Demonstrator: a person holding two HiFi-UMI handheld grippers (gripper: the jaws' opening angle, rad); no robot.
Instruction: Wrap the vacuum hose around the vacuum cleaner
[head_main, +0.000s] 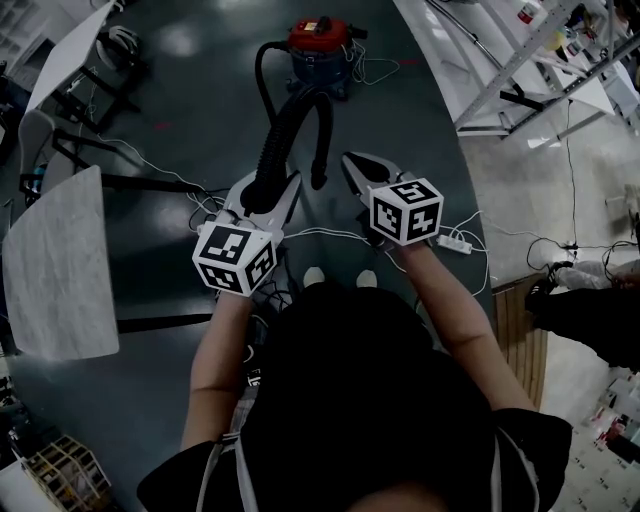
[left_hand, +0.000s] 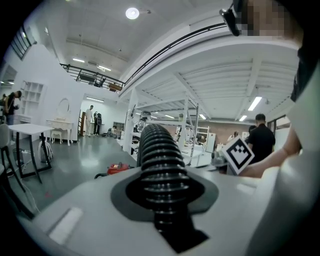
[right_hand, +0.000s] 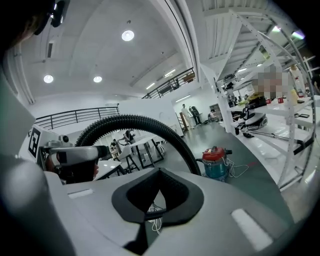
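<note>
Held forward side by side, the left gripper (head_main: 266, 196) clamps the hose (head_main: 288, 122); the right gripper (head_main: 353, 166) is closed, empty.

There is one vacuum cleaner (head_main: 322, 55) with a red top, and one black ribbed hose (head_main: 285, 130). Two grippers show, the left gripper (head_main: 268, 190) and the right gripper (head_main: 352, 165), each with one marker cube (head_main: 235, 258), so two cubes in all. On the floor are one white power strip (head_main: 455, 243) and two pale shoe tips (head_main: 314, 275), and two tables (head_main: 50, 270) stand at the left.
</note>
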